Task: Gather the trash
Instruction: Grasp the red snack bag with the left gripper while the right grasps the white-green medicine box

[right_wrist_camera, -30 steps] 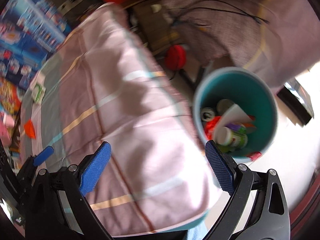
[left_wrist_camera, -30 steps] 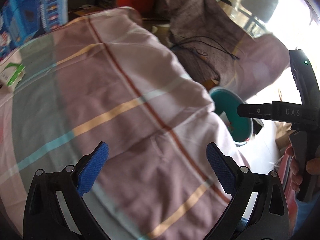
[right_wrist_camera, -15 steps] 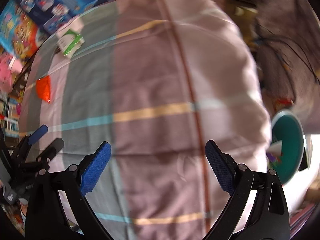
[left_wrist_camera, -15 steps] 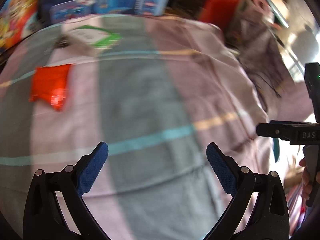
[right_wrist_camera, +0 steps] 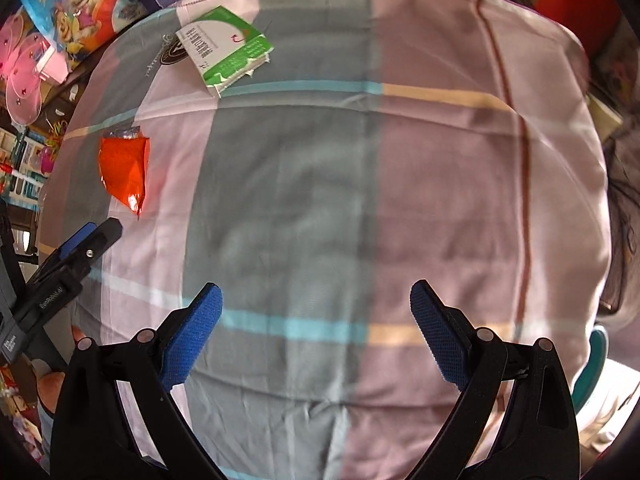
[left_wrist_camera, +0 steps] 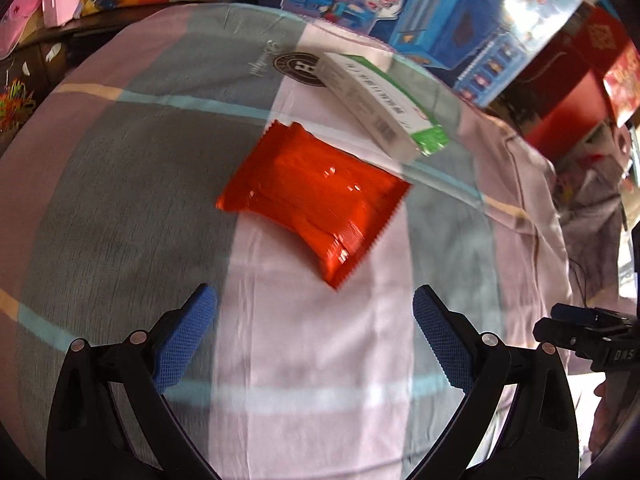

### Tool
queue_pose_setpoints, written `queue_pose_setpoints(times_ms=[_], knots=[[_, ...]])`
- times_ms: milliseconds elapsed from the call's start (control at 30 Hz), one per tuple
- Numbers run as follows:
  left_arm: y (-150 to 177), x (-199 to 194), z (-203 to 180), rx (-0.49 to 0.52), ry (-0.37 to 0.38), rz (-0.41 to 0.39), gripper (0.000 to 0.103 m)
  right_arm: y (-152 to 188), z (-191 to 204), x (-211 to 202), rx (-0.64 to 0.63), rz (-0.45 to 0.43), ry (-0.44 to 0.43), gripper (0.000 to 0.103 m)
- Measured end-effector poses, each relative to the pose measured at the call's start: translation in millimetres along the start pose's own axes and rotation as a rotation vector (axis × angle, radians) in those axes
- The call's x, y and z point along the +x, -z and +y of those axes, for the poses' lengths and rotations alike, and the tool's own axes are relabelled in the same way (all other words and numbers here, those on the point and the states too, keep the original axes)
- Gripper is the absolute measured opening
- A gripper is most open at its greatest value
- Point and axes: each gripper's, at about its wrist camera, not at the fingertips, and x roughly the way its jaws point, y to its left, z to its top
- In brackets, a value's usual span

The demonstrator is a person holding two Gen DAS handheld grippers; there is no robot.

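The left tongs [left_wrist_camera: 314, 334] stand wide open and empty, pointed at the red wrapper [left_wrist_camera: 316, 196] lying flat on the bed [left_wrist_camera: 100, 208], just ahead of the pads and near the bed's far edge. Its long axis runs slantwise across the jaw line. The right tongs [right_wrist_camera: 316, 338], likewise open and empty, are well apart from it; the left is nearer. A green-and-white carton [left_wrist_camera: 384, 108] lies just beyond.
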Motion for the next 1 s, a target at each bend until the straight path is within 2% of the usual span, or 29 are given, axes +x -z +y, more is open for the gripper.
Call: queue_pose_setpoints(times_ms=[100, 433, 533, 767, 900, 967, 1000], knots=[[-5, 14, -3, 0.010, -0.020, 0.012, 0.099, -16, 8, 6, -0.009, 0.007, -0.004, 0.091], [-39, 45, -19, 0.073, -0.114, -0.054, 0.099, -85, 27, 19, -0.043, 0.001, 0.010, 0.091], [-52, 52, -14, 0.068, -0.119, -0.080, 0.099, -103, 32, 21, -0.050, -0.009, 0.000, 0.091], [-72, 62, 8, 0.041, -0.140, -0.080, 0.098, -157, 52, 35, -0.115, -0.030, -0.012, 0.091], [-79, 60, 9, 0.063, -0.146, -0.083, 0.098, -183, 65, 53, -0.150, -0.021, -0.038, 0.091], [-80, 59, 8, 0.077, -0.155, -0.089, 0.092, -193, 74, 63, -0.178, -0.008, -0.040, 0.091], [-81, 59, 8, 0.081, -0.157, -0.086, 0.085, -197, 77, 68, -0.189, -0.005, -0.042, 0.091]])
